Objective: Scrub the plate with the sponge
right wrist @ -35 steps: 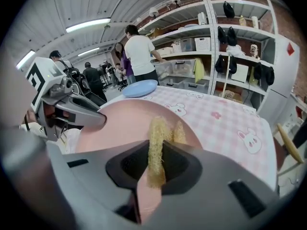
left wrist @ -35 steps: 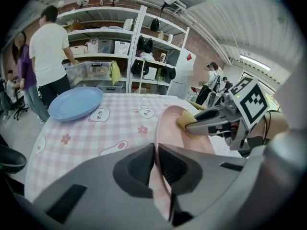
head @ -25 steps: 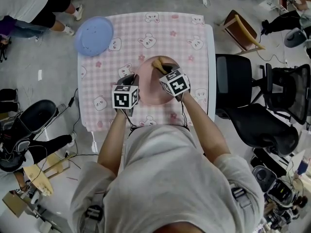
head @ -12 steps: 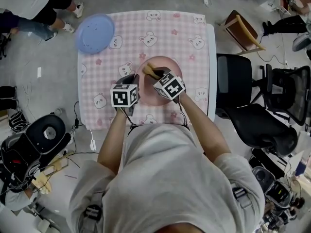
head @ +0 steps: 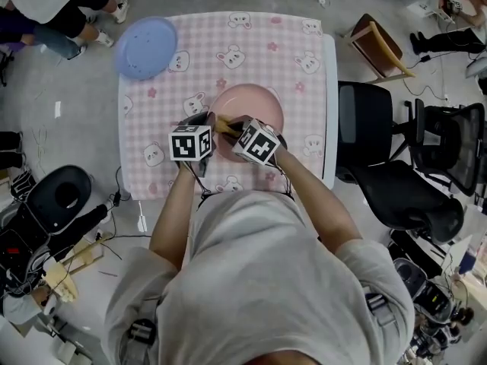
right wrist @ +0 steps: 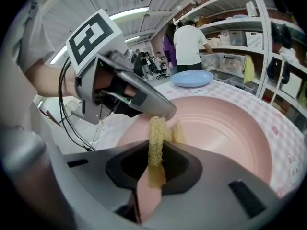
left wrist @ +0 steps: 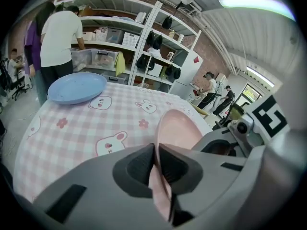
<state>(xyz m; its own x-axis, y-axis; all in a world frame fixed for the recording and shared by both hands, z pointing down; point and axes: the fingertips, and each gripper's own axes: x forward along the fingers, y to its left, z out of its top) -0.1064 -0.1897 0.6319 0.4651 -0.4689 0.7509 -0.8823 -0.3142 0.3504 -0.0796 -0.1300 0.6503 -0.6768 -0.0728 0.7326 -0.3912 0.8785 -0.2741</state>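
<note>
Surface: a desk (head: 300, 139) under a pink-and-white checked cloth printed with bears and flowers. We take the round pink plate (head: 259, 101) on it as reference; it sits near the middle of the desk, a little toward the person's edge.

Room: grey floor around the desk. Right of the pink plate, off the desk, stands a black office chair (head: 399, 177); beyond-right of it, a wooden chair (head: 380, 48). Beyond-left of the plate a person (head: 46, 2) stands on the floor. In the left gripper view, white shelving (left wrist: 120, 37) with bins and bags stands beyond the plate.

Containers: a round pale-blue plastic plate (head: 144, 46) lies well apart from the pink plate, beyond-left, overhanging the desk corner.

Left gripper (left wrist: 157, 153): jaws pinched on the pink plate's near-left rim, which passes edge-on between them.

Right gripper (right wrist: 154, 159): jaws clamped on a yellow fibrous sponge (right wrist: 156, 135). The sponge's free end lies over the plate's near-left inner face, just beside the left gripper's tip; we read it as touching the plate.
</note>
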